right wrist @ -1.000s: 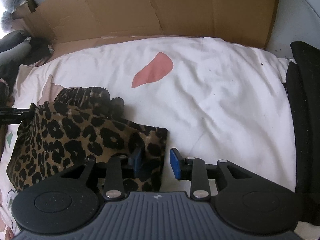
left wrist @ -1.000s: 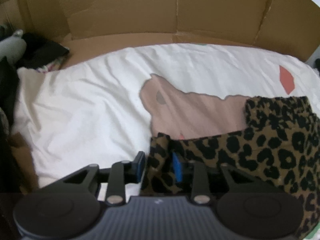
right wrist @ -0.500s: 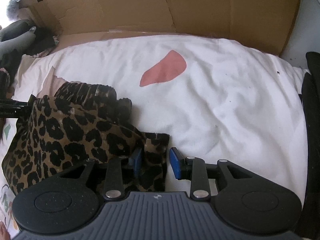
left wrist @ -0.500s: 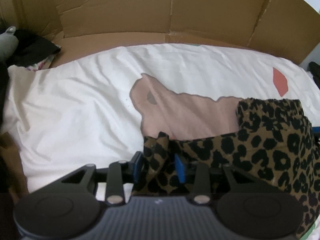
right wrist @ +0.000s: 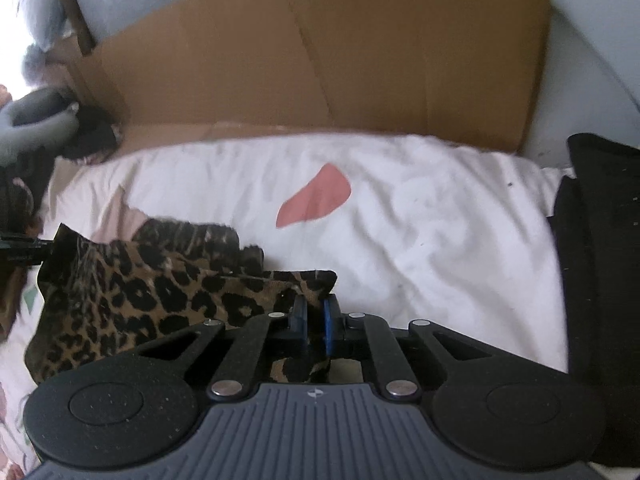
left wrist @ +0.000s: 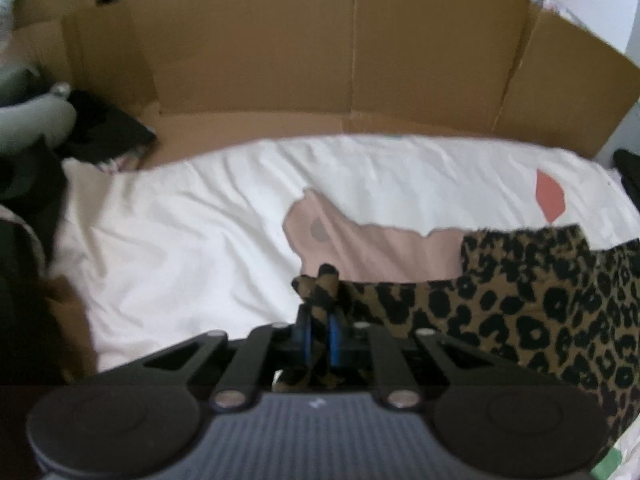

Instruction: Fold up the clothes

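While the leopard-print garment lies on the white sheet in front of the cardboard, your left gripper pinches its left corner between narrow fingers, and your right gripper clamps its right corner likewise.

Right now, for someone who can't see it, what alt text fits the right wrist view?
The right gripper has its blue jaws shut on a corner of the leopard-print fabric garment, which lies on a white bedsheet with a coral patch. Brown cardboard panels stand behind.
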